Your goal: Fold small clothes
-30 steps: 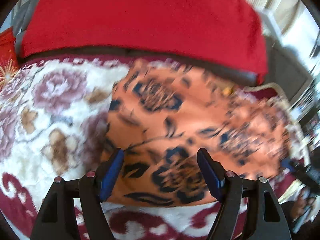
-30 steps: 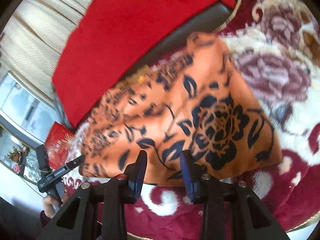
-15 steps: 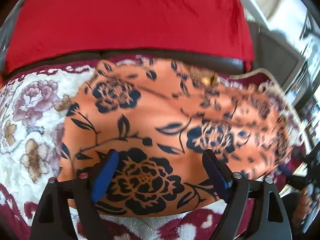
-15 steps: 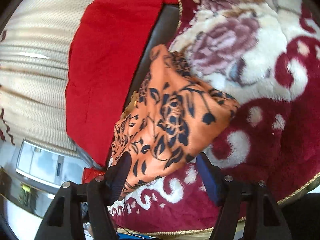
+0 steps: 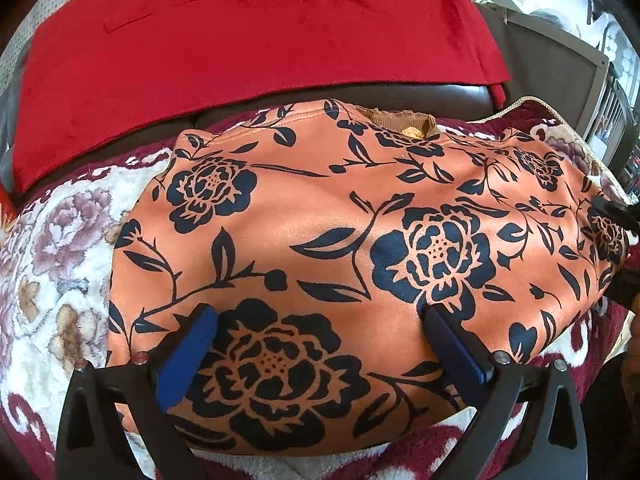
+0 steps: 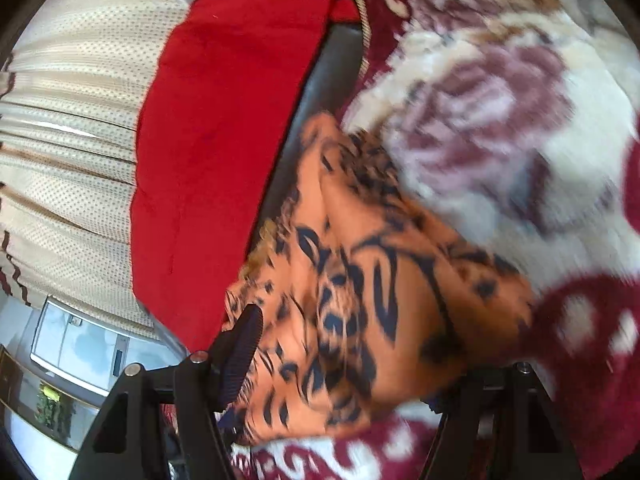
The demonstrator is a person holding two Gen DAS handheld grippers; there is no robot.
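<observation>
An orange garment (image 5: 340,240) with dark blue flowers lies spread flat on a plush floral blanket (image 5: 60,248). My left gripper (image 5: 320,320) hovers over the garment's near edge. Its jaws are opening wide, and the blue pads (image 5: 188,352) stand apart above the cloth without pinching it. In the blurred right wrist view, one end of the garment (image 6: 360,300) bulges between the jaws of my right gripper (image 6: 348,344). That gripper is open, with its left finger (image 6: 240,356) beside the cloth and its right finger hidden behind it. The right gripper also shows as a black tip (image 5: 616,216) at the garment's right end.
A red cloth (image 5: 260,40) drapes over the dark sofa backrest (image 5: 400,96) just behind the garment. A cream curtain (image 6: 72,140) and a window (image 6: 80,344) lie beyond it. Grey furniture (image 5: 560,64) stands at the far right.
My left gripper moved in over the garment and its jaws widened. My right gripper rolled, opened from nearly shut, and came close so the garment's end now lies between its jaws.
</observation>
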